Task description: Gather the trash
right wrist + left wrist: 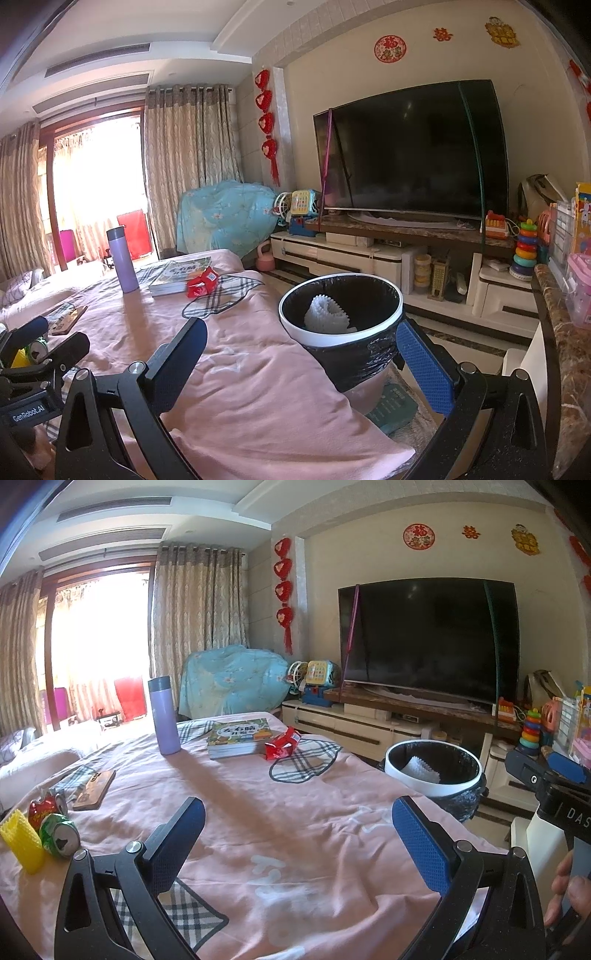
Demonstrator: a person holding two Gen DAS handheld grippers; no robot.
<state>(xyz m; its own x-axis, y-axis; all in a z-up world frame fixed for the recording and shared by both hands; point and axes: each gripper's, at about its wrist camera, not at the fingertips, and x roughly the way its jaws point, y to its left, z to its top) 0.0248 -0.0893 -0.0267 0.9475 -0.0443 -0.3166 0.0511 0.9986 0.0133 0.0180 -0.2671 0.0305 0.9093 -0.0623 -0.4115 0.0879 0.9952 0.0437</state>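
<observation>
left gripper (297, 843): jaws spread wide, nothing between them; we hold it low over the pink cloth (258, 812), aimed down the table.
right gripper (301, 363): also wide and empty; we see it point at the bin, with its right pad (424, 365) just beside the black liner.
bin (340, 334): white rim, black bag, standing off the table's right edge; one white foam sleeve (327, 314) already lies inside.
trash, near left: yellow foam net (20, 840), crushed green can (59, 836) and crushed red can (42, 810), bunched at the table's left edge.
trash, far: red wrapper (282, 744) beside the book (238, 738), past the middle of the table.
not trash, we judge: purple flask (164, 716), book, phone (94, 790).
step in hand: between picks, we judge; both tools are free and most trash is not yet collected.
next move calls for: swinging the left gripper to the cluster and closing on one piece only. the cans touch, so we take the outer one first.
</observation>
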